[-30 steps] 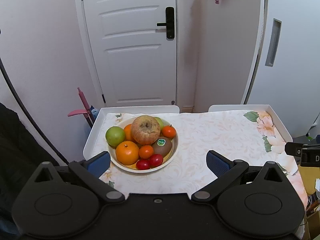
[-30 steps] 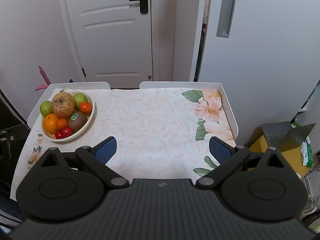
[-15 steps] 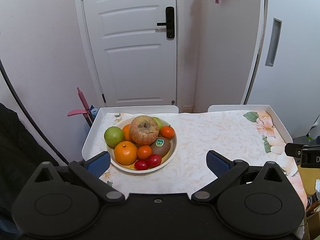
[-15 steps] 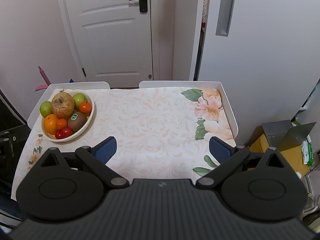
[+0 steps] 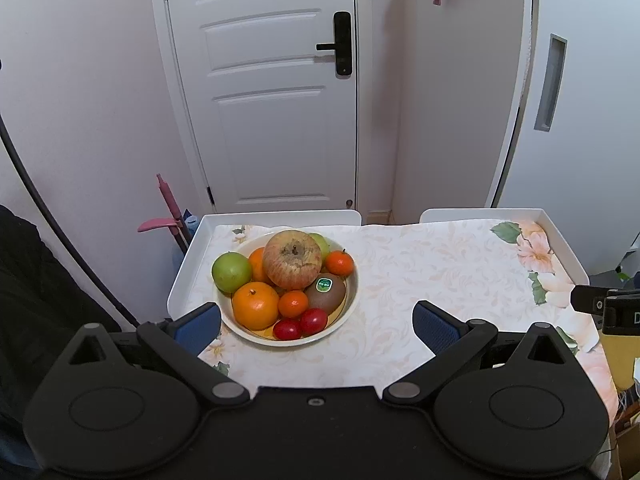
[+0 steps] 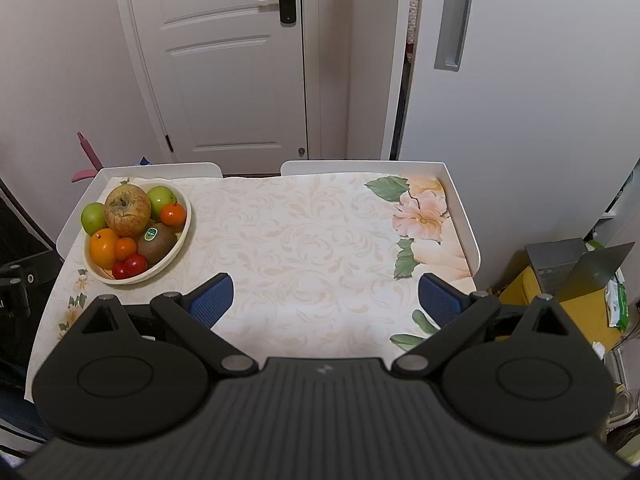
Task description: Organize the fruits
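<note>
Fruit bowl sits at the left end of the bench, on the flowered cloth, near the raised white rim. We count in it a large wrinkled apple on top, two green apples, a big orange, smaller oranges, a kiwi with a green sticker and two red tomatoes at the near edge. Left gripper hovers just short of the bowl, fingers spread wide, holding nothing. Right gripper hangs over bare cloth, well apart from the bowl, fingers likewise spread and holding nothing.
</note>
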`<state>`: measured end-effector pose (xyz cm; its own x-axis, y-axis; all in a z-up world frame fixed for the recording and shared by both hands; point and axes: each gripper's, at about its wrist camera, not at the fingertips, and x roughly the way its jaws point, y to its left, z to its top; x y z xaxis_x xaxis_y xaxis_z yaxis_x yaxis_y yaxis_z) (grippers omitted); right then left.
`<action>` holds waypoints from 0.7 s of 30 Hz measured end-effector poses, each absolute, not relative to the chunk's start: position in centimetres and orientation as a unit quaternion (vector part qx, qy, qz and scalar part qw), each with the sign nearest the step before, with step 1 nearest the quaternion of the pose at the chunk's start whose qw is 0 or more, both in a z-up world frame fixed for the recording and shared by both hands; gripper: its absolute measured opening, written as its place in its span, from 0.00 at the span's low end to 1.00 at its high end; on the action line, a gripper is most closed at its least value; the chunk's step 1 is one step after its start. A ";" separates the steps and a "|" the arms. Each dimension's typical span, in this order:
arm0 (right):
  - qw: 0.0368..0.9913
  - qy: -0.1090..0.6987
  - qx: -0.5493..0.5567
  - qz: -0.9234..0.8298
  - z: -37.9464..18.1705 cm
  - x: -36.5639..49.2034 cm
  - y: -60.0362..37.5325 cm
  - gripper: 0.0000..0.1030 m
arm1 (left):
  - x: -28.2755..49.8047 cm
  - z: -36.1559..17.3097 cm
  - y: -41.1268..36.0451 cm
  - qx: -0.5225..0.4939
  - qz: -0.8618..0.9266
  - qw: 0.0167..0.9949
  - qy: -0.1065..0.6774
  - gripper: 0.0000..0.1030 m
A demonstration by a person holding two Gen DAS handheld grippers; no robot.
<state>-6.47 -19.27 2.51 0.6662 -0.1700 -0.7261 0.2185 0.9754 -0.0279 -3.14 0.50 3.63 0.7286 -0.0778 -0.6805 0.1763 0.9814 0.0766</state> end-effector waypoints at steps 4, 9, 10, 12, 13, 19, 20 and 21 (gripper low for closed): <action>0.912 0.395 0.029 -0.106 2.6 -6.4 -19.1 1.00 | -3.1 3.6 0.6 0.066 -0.067 0.927 0.362 1.00; 0.912 0.395 0.029 -0.106 2.6 -6.4 -19.0 1.00 | -3.2 3.6 0.7 0.065 -0.065 0.927 0.364 1.00; 0.912 0.395 0.029 -0.106 2.6 -6.4 -19.0 1.00 | -3.2 3.6 0.8 0.064 -0.065 0.927 0.364 1.00; 0.912 0.396 0.030 -0.106 2.6 -6.4 -19.0 1.00 | -3.2 3.6 0.8 0.065 -0.064 0.927 0.364 1.00; 0.912 0.395 0.030 -0.106 2.6 -6.4 -19.0 1.00 | -3.2 3.6 0.8 0.065 -0.063 0.927 0.364 1.00; 0.913 0.394 0.030 -0.105 2.7 -6.4 -18.9 1.00 | -3.5 3.8 1.1 0.063 -0.060 0.930 0.358 1.00; 0.912 0.394 0.030 -0.106 2.7 -6.4 -18.9 1.00 | -3.5 3.8 1.1 0.065 -0.060 0.930 0.358 1.00; 0.912 0.394 0.030 -0.105 2.7 -6.4 -18.9 1.00 | -3.6 3.8 1.1 0.066 -0.059 0.930 0.358 1.00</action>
